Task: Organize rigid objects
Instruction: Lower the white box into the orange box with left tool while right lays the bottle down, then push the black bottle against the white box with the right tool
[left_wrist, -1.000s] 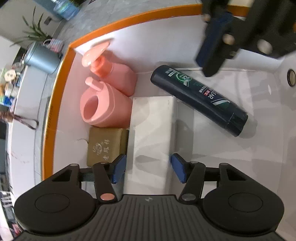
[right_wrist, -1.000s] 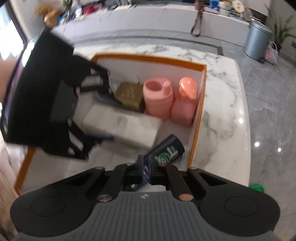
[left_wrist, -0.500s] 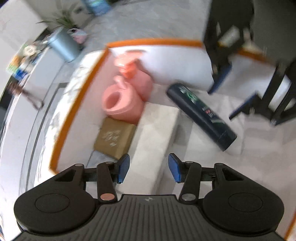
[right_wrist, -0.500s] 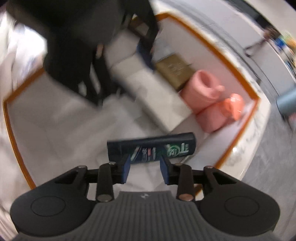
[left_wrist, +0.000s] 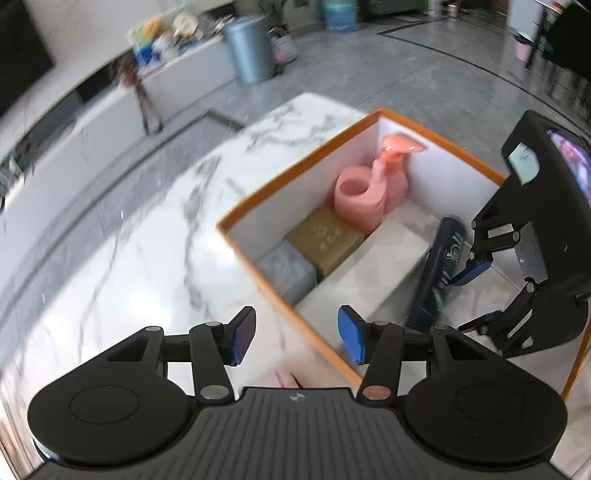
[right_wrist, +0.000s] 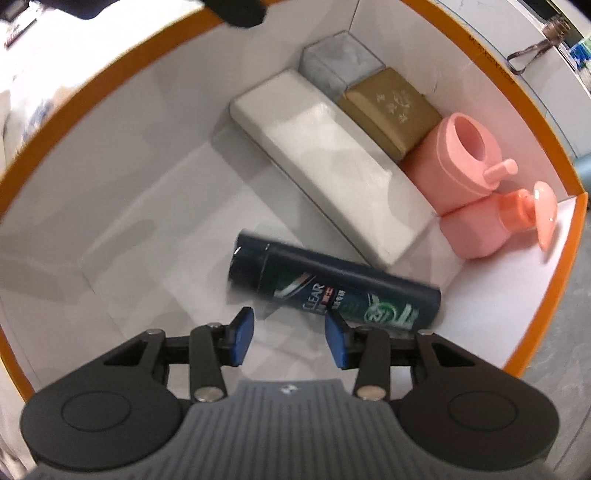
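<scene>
- Your right tool (right_wrist: 288, 338) is wide open and holds nothing; the dark bottle (right_wrist: 332, 284) lies loose on the box (right_wrist: 546, 291) floor, just before it.
- If you close off-centre, the round bottle may roll away.
- Your left tool (left_wrist: 297, 338) is open too, above the box edge over the table (left_wrist: 155, 251); free room is on the bottle's near side.

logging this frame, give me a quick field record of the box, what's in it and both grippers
container: orange-rimmed box, white inside
along wall: grey block, gold box, pink cup, pink pump bottle
beside them: long white block
loose: dark shampoo bottle, lying flat
left gripper: open, empty, over box edge
right gripper: open, just short of shampoo bottle
</scene>
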